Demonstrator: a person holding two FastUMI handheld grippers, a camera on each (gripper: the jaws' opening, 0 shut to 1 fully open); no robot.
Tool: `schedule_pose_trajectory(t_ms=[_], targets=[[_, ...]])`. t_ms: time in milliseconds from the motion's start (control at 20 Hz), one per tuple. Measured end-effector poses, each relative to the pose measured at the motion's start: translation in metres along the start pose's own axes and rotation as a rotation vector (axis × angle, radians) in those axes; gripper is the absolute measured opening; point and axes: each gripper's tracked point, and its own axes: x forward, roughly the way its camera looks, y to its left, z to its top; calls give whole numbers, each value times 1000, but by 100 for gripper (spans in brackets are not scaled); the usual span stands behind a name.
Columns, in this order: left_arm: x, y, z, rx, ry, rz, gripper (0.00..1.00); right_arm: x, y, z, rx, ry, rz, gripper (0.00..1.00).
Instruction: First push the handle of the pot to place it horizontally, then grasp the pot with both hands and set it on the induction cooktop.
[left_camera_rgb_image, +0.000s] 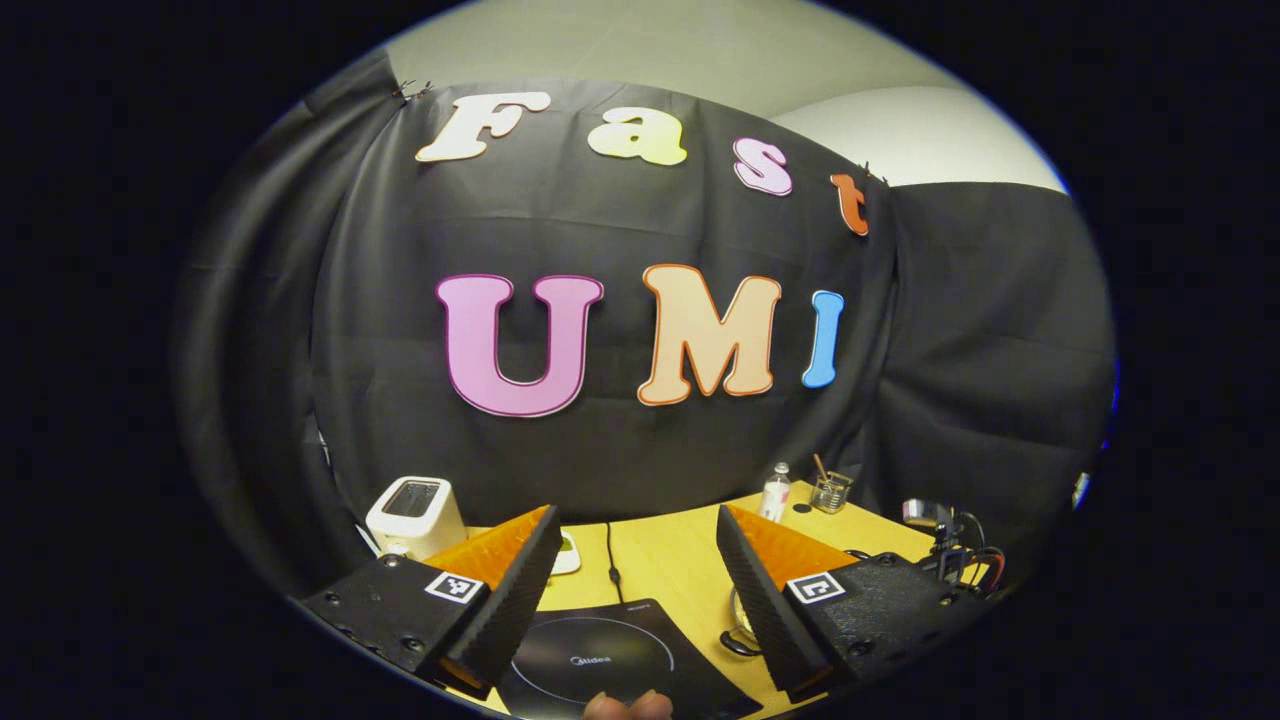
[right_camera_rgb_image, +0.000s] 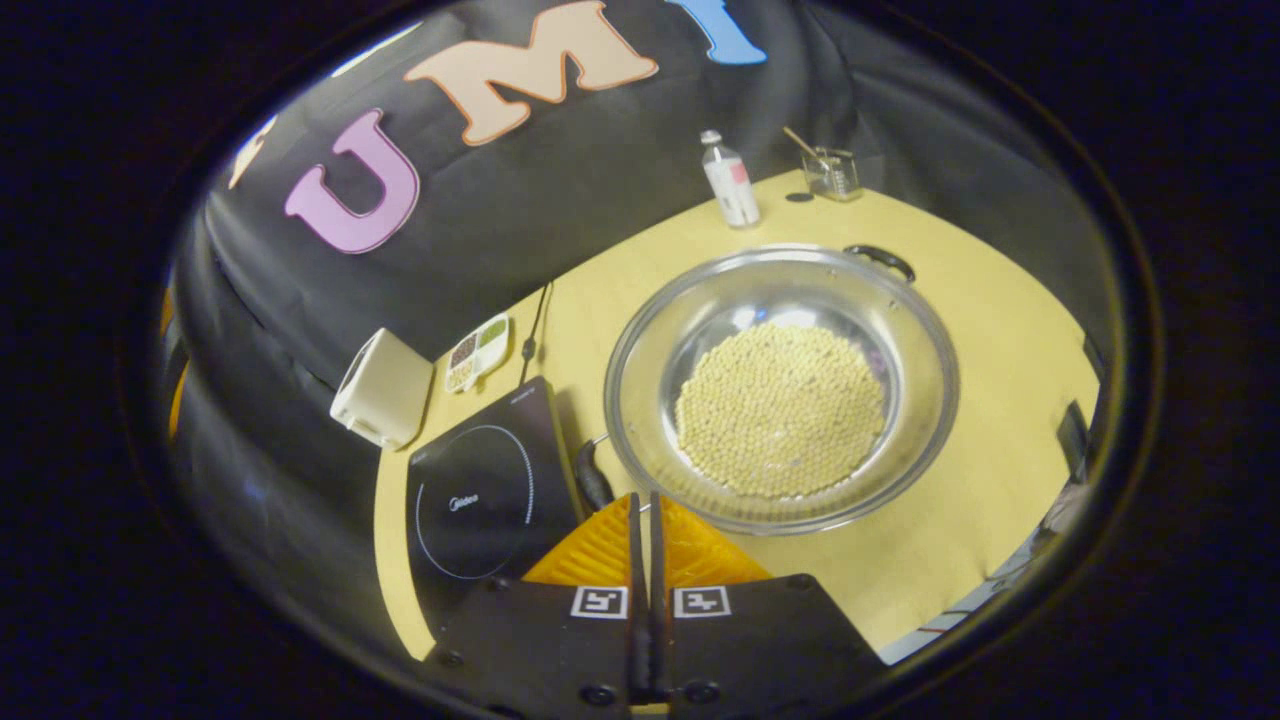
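Right gripper (right_camera_rgb_image: 645, 510) closed, empty, near pot (right_camera_rgb_image: 780, 385) handle (right_camera_rgb_image: 592, 475); left gripper (left_camera_rgb_image: 635, 560) open. Beans (right_camera_rgb_image: 780, 420) may be spilled if handle pushed hard.

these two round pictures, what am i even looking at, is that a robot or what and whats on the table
No robot here: a person holds a pair of hand-held tongs in each hand, and a small wide-angle camera rides on each pair, looking forward past its two fingers.

The left gripper view comes from the left tongs, raised and facing the booth's cloth wall. They stand open, holding nothing. Below them lies the black cooktop on the yellow table, with a white box-shaped appliance to the side.

The right gripper view comes from the right tongs, which look down on the table. They are shut, with nothing between them, close to the pot's near handle.

The pot is a wide metal one holding pale beans, standing beside the cooktop, not on it. Farther back are a small bottle and a glass.
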Motion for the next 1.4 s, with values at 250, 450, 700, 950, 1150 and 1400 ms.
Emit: schedule_pose_trajectory(t_ms=[250,450,700,950,1150,1400], targets=[[4,-44,-50,-68,155,-60,95,-23,-75,64,-71,-113,-134,3],[9,-69,-91,-133,285,-36,95,-22,-116,97,-217,-128,-179,11],[23,-105,-131,-183,422,29,94,-1,-147,130,-395,-94,-145,52],[40,-136,-206,-282,591,139,95,44,-177,158,-484,-46,-87,89],[60,-127,-249,-237,665,258,95,77,-193,170,-541,-6,-60,90],[78,-123,-293,-229,761,313,94,117,-204,161,-544,85,-35,91]])
